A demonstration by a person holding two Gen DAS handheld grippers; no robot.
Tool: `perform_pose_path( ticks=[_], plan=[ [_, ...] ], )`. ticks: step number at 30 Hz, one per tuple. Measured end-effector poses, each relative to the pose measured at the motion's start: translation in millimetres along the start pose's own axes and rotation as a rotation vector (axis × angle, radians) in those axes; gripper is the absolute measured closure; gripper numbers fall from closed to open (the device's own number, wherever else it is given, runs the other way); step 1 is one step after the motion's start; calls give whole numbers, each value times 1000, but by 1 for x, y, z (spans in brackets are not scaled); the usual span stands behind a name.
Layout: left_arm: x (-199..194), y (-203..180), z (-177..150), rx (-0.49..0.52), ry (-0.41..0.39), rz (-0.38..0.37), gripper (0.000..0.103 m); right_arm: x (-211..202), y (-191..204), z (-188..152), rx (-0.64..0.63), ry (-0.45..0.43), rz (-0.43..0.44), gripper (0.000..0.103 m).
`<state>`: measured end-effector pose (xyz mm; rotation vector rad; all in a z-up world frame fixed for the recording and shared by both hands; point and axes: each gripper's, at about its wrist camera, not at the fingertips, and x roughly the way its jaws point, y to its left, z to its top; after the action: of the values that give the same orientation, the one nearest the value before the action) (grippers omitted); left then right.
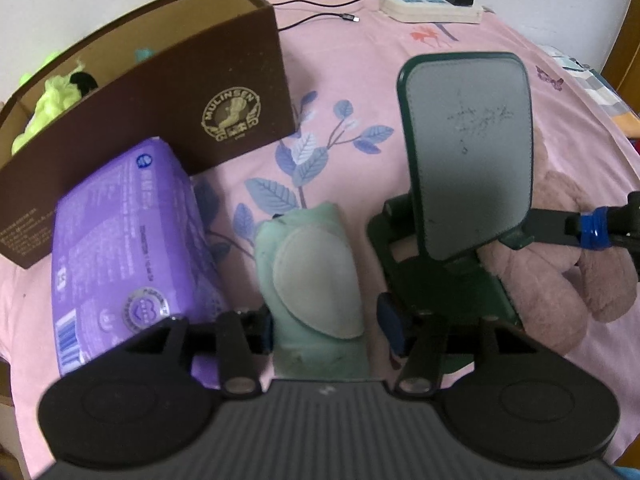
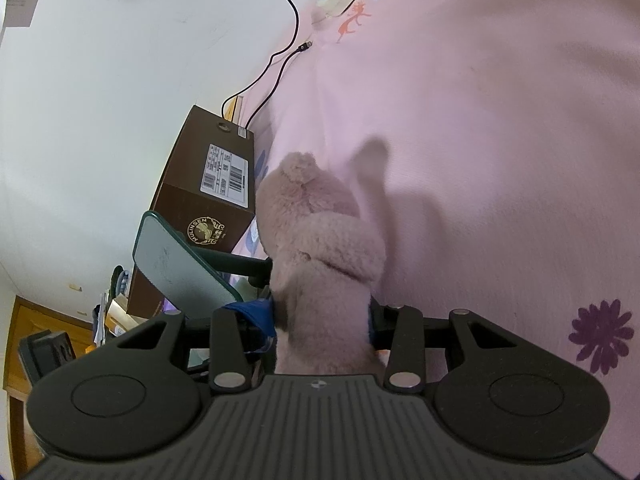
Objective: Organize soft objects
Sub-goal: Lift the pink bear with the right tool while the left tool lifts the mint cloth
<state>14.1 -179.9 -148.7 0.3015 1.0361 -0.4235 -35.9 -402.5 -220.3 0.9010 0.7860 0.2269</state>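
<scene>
Both grippers are busy: my left gripper [image 1: 320, 272] has its two fingers spread wide, one mint-green finger [image 1: 316, 280] near the middle of its view and one dark green finger [image 1: 468, 152] standing tall to its right, with only the bedsheet between them. My right gripper [image 2: 322, 320] is clamped on the pink plush toy [image 2: 320, 248], which fills the gap between its fingers and lies on the pink bedsheet [image 2: 500, 120].

Only the left wrist view looks into the brown shoebox [image 1: 192, 92]: I see a neon-green soft item [image 1: 52, 100], something black beside it, and a small teal bit farther back; I cannot tell what these are. That view alone also shows one purple packet [image 1: 128, 248], lying against the box's front wall just beside my mint finger, and the plush toy's legs [image 1: 560, 280] behind my dark finger, with my right gripper's blue-banded arm reaching in from the edge.

Only the right wrist view shows the box's end wall with its white barcode label [image 2: 224, 172], the plush toy's upper part, and furniture clutter at lower left.

Counted across both: one box, one plush toy, one packet, one white power strip [image 1: 432, 4] carrying one black charger, and one loose black cable [image 1: 320, 16] on the sheet.
</scene>
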Motion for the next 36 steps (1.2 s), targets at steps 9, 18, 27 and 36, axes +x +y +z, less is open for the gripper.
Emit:
perform_pose_path(
  ticks=[9,18,27,36],
  plan=[
    [0,-1,1,-5,2,1,53,2,4,2,-24,16,-17,80],
    [-3,2,0,-8,-11,-6,72,3,4,3,11,16,-22,80],
    [-6,6,-3,-17,-21,-40,84,-3,-7,2,115,-4,6,81],
    [-19,11,-2,-23,-62,-69,87,-19,-17,1,225,-63,24,80]
  ],
)
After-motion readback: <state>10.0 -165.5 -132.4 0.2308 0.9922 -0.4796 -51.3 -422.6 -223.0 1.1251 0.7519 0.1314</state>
